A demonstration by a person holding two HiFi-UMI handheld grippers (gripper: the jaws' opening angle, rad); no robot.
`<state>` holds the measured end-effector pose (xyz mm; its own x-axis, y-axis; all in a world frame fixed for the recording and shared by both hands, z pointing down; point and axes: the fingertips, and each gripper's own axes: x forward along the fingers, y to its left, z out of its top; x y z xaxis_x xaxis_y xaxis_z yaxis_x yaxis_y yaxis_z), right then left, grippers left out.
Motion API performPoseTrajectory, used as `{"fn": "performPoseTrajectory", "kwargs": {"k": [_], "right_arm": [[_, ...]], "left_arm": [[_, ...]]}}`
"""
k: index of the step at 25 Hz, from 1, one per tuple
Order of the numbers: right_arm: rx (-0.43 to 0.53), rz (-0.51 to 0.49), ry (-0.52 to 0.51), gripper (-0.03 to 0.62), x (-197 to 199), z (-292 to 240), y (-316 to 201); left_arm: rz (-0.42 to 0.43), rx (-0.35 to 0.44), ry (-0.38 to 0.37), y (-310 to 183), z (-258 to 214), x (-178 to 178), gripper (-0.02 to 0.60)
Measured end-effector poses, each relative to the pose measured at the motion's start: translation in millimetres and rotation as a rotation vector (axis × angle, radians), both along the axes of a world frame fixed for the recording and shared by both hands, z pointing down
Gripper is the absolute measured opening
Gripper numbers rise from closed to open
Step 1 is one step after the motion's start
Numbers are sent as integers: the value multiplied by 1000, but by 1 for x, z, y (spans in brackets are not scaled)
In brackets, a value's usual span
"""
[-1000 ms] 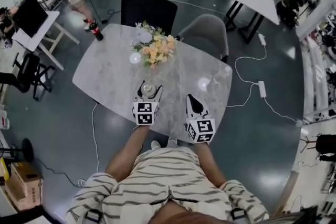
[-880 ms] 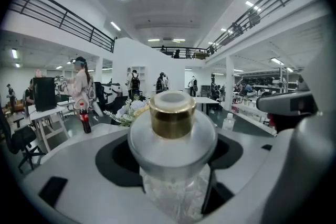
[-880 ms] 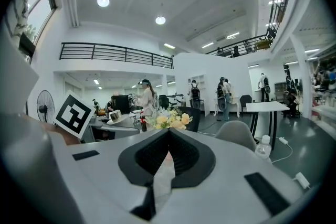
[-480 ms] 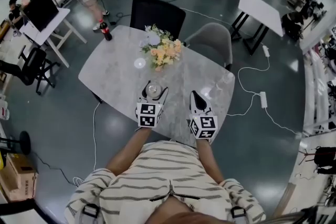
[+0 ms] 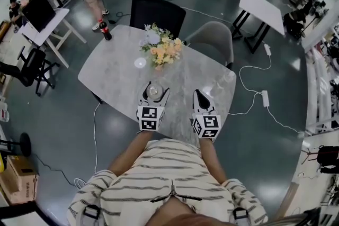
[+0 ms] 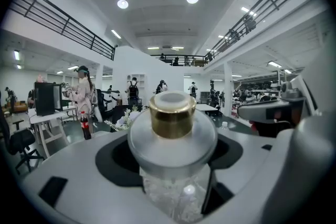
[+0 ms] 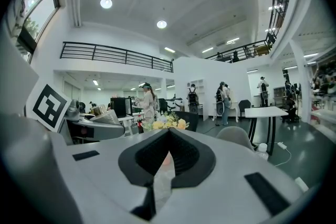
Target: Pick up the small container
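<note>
The small container (image 5: 153, 91) is a clear glass jar with a pale lid and a gold cap (image 6: 171, 114). It stands on the near part of the grey marble table (image 5: 114, 79). My left gripper (image 5: 153, 93) has its jaws on either side of the jar and is shut on it. In the left gripper view the jar fills the gap of that gripper (image 6: 172, 150). To its right, my right gripper (image 5: 197, 95) hovers over the table's near edge. The right gripper (image 7: 168, 134) is shut, with nothing held.
A bouquet of yellow and white flowers (image 5: 161, 50) stands mid-table, with a small white dish (image 5: 140, 62) to its left. A clear bottle (image 5: 225, 78) sits near the right edge. A black chair (image 5: 157, 14) and a grey chair (image 5: 212, 39) stand behind the table.
The head view has shifted a little. Both grippers keep their places, and the container stays between the left jaws.
</note>
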<state>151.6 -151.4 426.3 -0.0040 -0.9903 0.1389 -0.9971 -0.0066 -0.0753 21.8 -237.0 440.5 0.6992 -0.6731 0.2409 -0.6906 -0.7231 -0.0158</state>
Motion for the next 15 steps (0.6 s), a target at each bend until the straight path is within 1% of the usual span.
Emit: {"fn": "performPoseTrajectory", "kwargs": {"k": [15], "right_arm": [[-7,8,8,5,1,2,2]], "left_arm": [[9,0,-8,4,5,2,330]]}}
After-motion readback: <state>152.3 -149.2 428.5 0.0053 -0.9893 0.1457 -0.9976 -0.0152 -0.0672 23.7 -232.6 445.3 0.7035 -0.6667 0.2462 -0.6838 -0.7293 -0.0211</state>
